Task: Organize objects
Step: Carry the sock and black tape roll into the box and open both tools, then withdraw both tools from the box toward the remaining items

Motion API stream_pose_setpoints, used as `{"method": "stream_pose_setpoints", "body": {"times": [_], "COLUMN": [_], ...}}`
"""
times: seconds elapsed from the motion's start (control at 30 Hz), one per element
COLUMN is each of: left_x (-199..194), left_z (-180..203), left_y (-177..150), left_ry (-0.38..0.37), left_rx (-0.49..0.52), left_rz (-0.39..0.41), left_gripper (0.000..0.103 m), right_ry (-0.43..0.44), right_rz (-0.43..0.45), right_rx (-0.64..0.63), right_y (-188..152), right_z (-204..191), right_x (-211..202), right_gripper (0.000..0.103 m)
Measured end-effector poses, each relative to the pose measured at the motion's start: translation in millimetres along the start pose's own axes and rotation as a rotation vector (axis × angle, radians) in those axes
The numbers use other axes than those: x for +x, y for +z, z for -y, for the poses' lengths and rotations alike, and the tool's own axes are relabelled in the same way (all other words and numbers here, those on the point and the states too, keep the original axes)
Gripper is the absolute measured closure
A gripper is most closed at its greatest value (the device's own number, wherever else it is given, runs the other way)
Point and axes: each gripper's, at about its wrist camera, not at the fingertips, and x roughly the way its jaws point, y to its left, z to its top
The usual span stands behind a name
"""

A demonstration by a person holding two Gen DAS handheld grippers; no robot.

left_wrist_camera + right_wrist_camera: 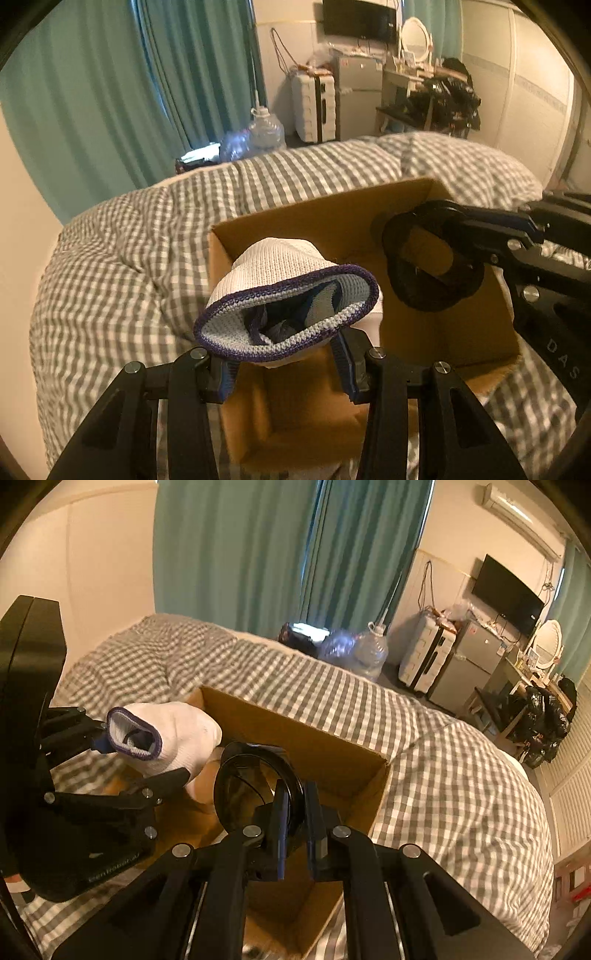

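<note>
An open cardboard box (332,214) (295,731) sits on a bed with a grey-and-white checked duvet (122,266). My left gripper (284,365) (142,760) is shut on a rolled white sock with a purple cuff (288,295) (173,727), which hangs over the box's left end. My right gripper (297,805) (476,240) is shut on the rim of a black ring-shaped object (258,748) (402,280), held over the box's right part. What shows of the box's floor is bare cardboard.
Teal curtains (110,92) hang behind the bed. Past its far edge stand a large water jug (264,129), a white suitcase (314,107), a small grey fridge (356,96) and a cluttered desk with a round mirror (415,37). A wall closes the left side.
</note>
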Motion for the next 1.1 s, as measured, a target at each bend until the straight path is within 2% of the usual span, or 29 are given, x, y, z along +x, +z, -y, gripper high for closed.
{"method": "stream_pose_setpoints", "body": {"times": [0.33, 0.53, 0.73, 0.87, 0.93, 1.1], "left_x": [42, 52, 49, 40, 31, -2], "left_z": [1, 4, 6, 6, 6, 1], "left_y": [1, -3, -4, -6, -6, -10], "left_ry": [-0.036, -0.009, -0.042, -0.048, -0.047, -0.042], "left_rx": [0.026, 0.058, 0.056, 0.052, 0.056, 0.059], "left_rz": [-0.061, -0.070, -0.071, -0.069, -0.052, -0.008], "left_gripper": [0.059, 0.058, 0.055, 0.048, 0.039, 0.025], "right_ry": [0.044, 0.071, 0.081, 0.076, 0.073, 0.058], "right_rz": [-0.052, -0.075, -0.079, -0.052, -0.039, 0.004], "right_rx": [0.010, 0.030, 0.045, 0.070, 0.086, 0.115], "right_y": [-6, -12, -14, -14, -13, -9], "right_z": [11, 15, 17, 17, 19, 24], "right_x": [46, 55, 52, 40, 33, 1], "right_gripper": [0.095, 0.095, 0.095, 0.087, 0.083, 0.064]}}
